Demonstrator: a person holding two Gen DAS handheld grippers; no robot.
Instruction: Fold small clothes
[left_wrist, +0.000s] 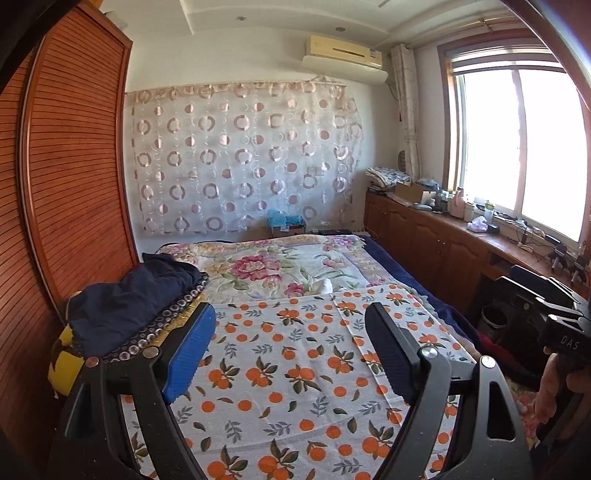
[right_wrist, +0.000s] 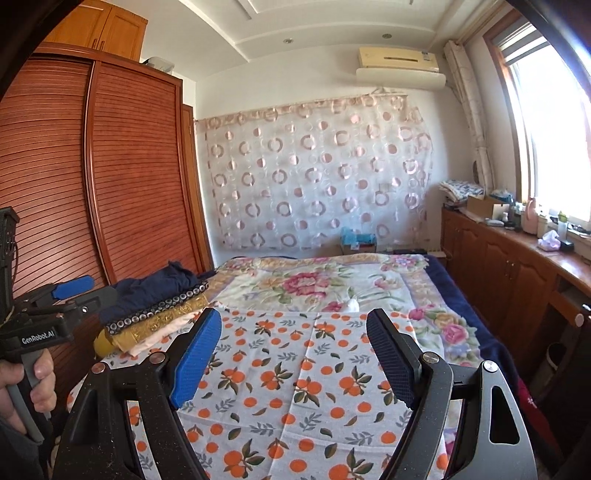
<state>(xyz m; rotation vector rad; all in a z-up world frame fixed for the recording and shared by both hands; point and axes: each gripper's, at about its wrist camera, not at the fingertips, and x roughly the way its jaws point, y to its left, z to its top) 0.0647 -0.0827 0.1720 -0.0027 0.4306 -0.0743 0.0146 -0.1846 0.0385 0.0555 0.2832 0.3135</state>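
Note:
A white cloth with an orange-fruit print (left_wrist: 295, 369) lies spread flat on the bed; it also shows in the right wrist view (right_wrist: 306, 376). A stack of folded clothes (left_wrist: 129, 317), dark blue on top, sits at the bed's left edge, and shows in the right wrist view (right_wrist: 155, 306) too. My left gripper (left_wrist: 290, 339) is open and empty above the printed cloth, its left finger close to the stack. My right gripper (right_wrist: 293, 343) is open and empty above the same cloth. The left gripper's body (right_wrist: 55, 317) shows at the left of the right wrist view.
A floral blanket (left_wrist: 280, 266) covers the far half of the bed. A wooden slatted wardrobe (left_wrist: 74, 184) stands along the left. A wooden counter (left_wrist: 461, 229) with clutter runs under the window on the right. The right gripper's body (left_wrist: 554, 325) shows at the right edge.

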